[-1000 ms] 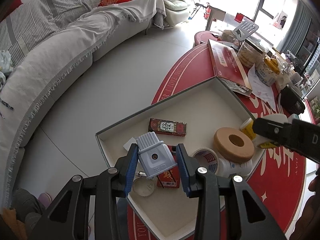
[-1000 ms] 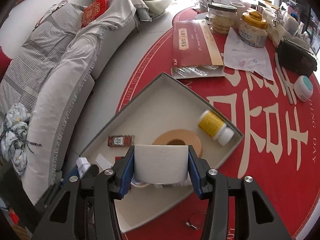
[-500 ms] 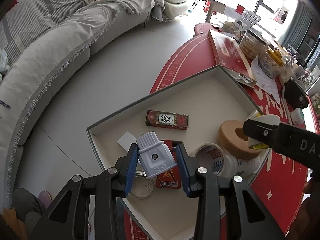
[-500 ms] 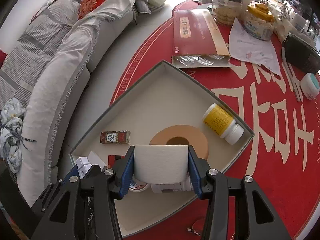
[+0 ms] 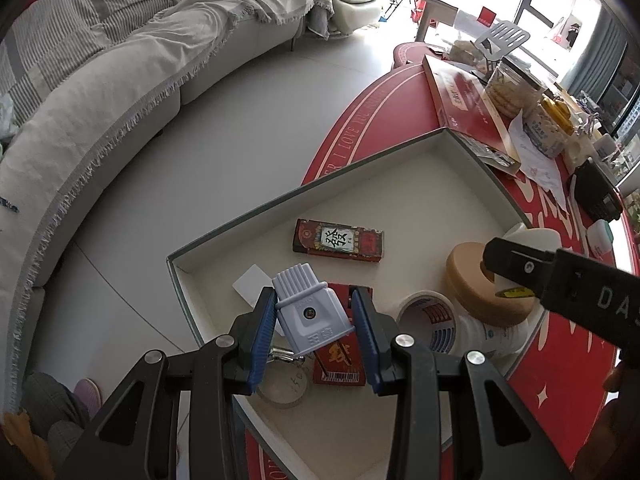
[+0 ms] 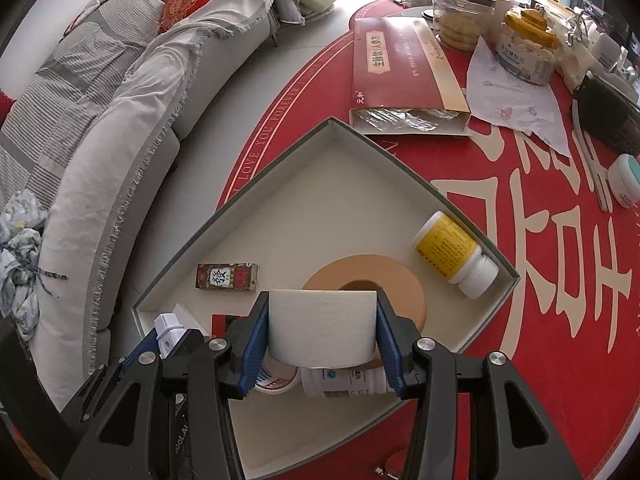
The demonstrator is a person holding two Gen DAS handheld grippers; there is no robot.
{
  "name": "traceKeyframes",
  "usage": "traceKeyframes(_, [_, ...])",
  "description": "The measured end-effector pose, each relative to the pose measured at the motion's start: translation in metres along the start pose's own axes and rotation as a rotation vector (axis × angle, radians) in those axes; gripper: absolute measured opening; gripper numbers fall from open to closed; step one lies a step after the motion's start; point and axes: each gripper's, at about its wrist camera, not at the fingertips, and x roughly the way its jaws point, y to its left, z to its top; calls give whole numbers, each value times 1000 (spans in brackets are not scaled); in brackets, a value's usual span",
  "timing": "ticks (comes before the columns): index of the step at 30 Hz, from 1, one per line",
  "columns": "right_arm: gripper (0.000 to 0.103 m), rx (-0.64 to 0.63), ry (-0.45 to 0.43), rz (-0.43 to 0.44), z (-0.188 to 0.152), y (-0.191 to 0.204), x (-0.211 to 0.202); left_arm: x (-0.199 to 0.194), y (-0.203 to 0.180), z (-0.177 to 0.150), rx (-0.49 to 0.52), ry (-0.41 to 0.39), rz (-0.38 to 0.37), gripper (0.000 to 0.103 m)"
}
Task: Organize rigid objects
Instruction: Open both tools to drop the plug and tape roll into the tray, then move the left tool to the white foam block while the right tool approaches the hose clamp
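Observation:
My left gripper (image 5: pixel 314 322) is shut on a grey-white power plug (image 5: pixel 310 310) and holds it above the near left corner of the cream box (image 5: pixel 372 162). My right gripper (image 6: pixel 322 330) is shut on a white cup (image 6: pixel 322 326), held above the box (image 6: pixel 280 168). The box holds a red mahjong-print pack (image 5: pixel 338 240), a tan tape roll (image 6: pixel 404 280), a yellow pill bottle (image 6: pixel 454 254), a white bottle (image 6: pixel 344 380) and a printed tape roll (image 5: pixel 426 320). The right gripper also shows in the left wrist view (image 5: pixel 560 280).
The box sits at the edge of a round red table (image 6: pixel 540 280). A long red carton (image 6: pixel 400 64), jars (image 6: pixel 524 50), a tissue (image 6: pixel 516 100), a black case (image 6: pixel 608 120) and a small white jar (image 6: pixel 624 178) lie beyond. A grey sofa (image 5: pixel 120 80) stands left.
Both grippers have moved forward and lower over the box with their loads still held. The box fills more of both views.

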Motion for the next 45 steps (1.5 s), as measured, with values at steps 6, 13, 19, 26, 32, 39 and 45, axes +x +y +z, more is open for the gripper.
traceKeyframes(6, [50, -7, -2, -21, 5, 0, 8, 7, -3, 2, -3, 9, 1, 42])
traceKeyframes(13, [51, -29, 4, -15, 7, 2, 15, 15, -8, 3, 28, 40, -37, 88])
traceKeyframes(19, [100, -3, -26, 19, 4, -3, 3, 3, -9, -1, 47, -17, -49, 103])
traceKeyframes(26, [102, 50, -51, 32, -17, -33, -28, -18, -8, -16, 48, -17, -90, 103])
traceKeyframes(32, [102, 235, -61, -107, -87, -109, -58, -37, -20, -50, 102, -4, -98, 103])
traceKeyframes(39, [102, 268, 80, -145, -148, -138, -35, -61, -40, -112, 198, -39, -69, 103])
traceKeyframes(45, [102, -3, 67, -89, -132, -76, -15, -74, -13, -140, 141, -33, -56, 103])
